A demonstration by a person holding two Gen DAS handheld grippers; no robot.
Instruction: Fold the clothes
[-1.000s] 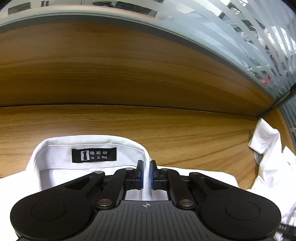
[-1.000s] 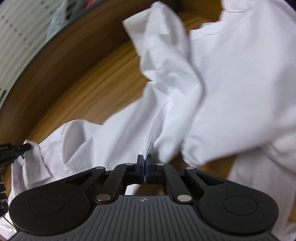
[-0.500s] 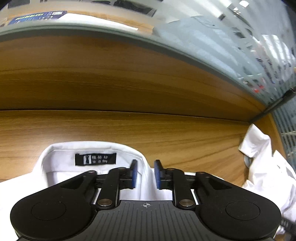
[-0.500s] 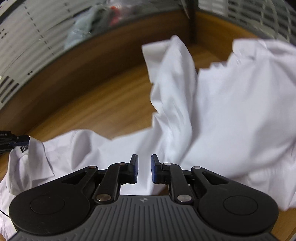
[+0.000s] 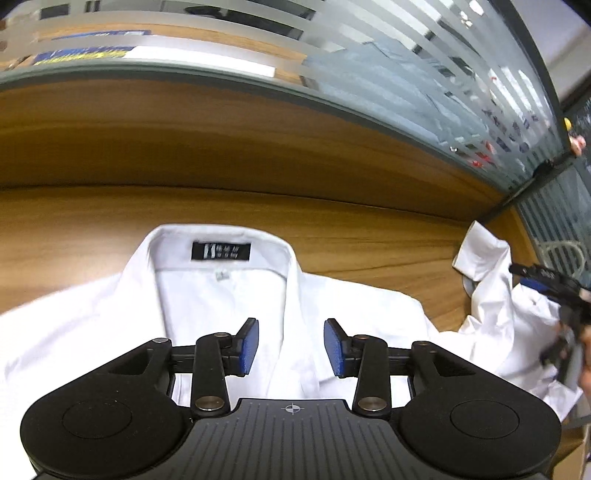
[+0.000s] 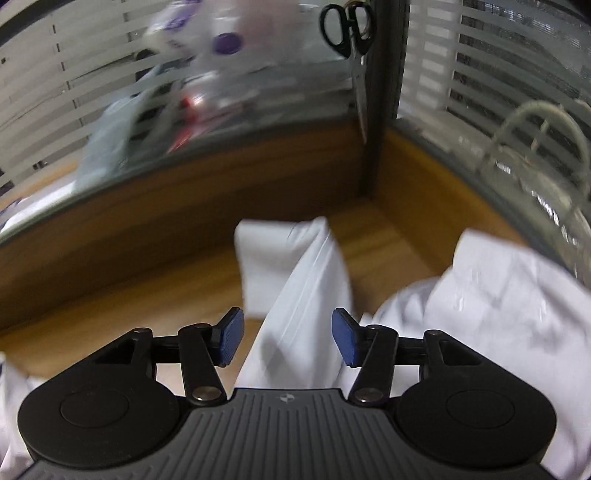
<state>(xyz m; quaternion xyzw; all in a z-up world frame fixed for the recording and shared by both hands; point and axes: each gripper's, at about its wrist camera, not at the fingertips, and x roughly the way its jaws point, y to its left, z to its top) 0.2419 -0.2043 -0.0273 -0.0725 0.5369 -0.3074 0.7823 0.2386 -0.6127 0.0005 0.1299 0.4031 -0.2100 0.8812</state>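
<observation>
A white shirt [image 5: 229,295] lies on the wooden desk, its collar and black label [image 5: 221,251] facing me. My left gripper [image 5: 291,345] hovers above the shirt's front just below the collar, its jaws opening, and the blue pads [image 5: 248,345] press on nothing. The shirt's sleeve [image 6: 295,273] stretches toward the desk corner, cuff at the far end. Above it my right gripper [image 6: 288,341] has its jaws opening, with the sleeve below the gap and untouched. In the left wrist view the right gripper [image 5: 550,288] shows at the right edge, over the bunched sleeve.
The wooden desk [image 5: 332,229] is walled by a wooden panel topped with striped frosted glass [image 5: 406,92]. Black scissors [image 6: 351,33] hang at the corner post. More bunched white cloth [image 6: 509,295] lies at the right by the side wall.
Both grippers went from shut to open and rose back. The left one drew away from the collar. The right one let go of the white cloth and swung toward the desk corner.
</observation>
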